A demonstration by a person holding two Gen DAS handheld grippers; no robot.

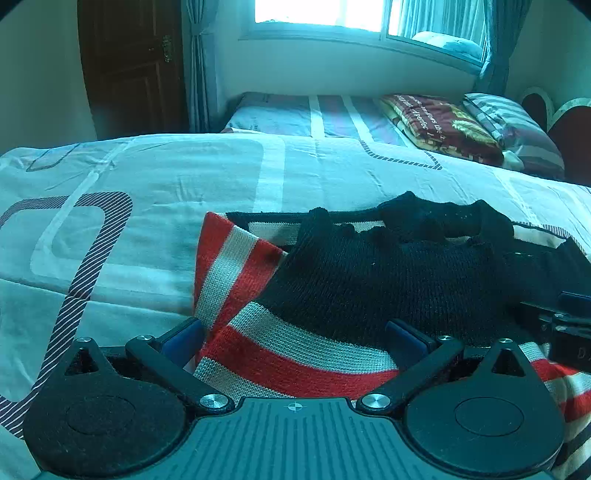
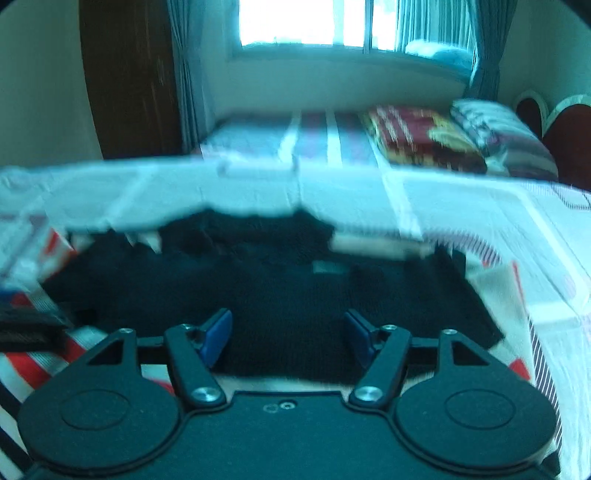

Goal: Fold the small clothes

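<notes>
One knitted sweater (image 1: 332, 280) lies on the near bed (image 1: 166, 173), close to its near edge. Body black; bands of red and white along the hem and the left side. The left side is turned up, so its stripes run on a slant. The long axis cannot be told: the garment is bunched, with black folds heaped at its far side.

Two beds counted. The far bed (image 1: 295, 114) carries one folded red blanket (image 1: 439, 125) and one striped pillow (image 1: 513, 125) near its right end.

Two grippers. The left gripper (image 1: 295, 339) stands wide, blue pads on either side of the striped hem fold; the fabric lies between them, and it cannot be told whether they press it. The right gripper (image 2: 288, 336) stands released, fingers (image 2: 218, 336) apart above the black knit, nothing gripped. Its view is motion-blurred.

One window (image 1: 321, 14) and one dark door (image 1: 129, 66) behind.
</notes>
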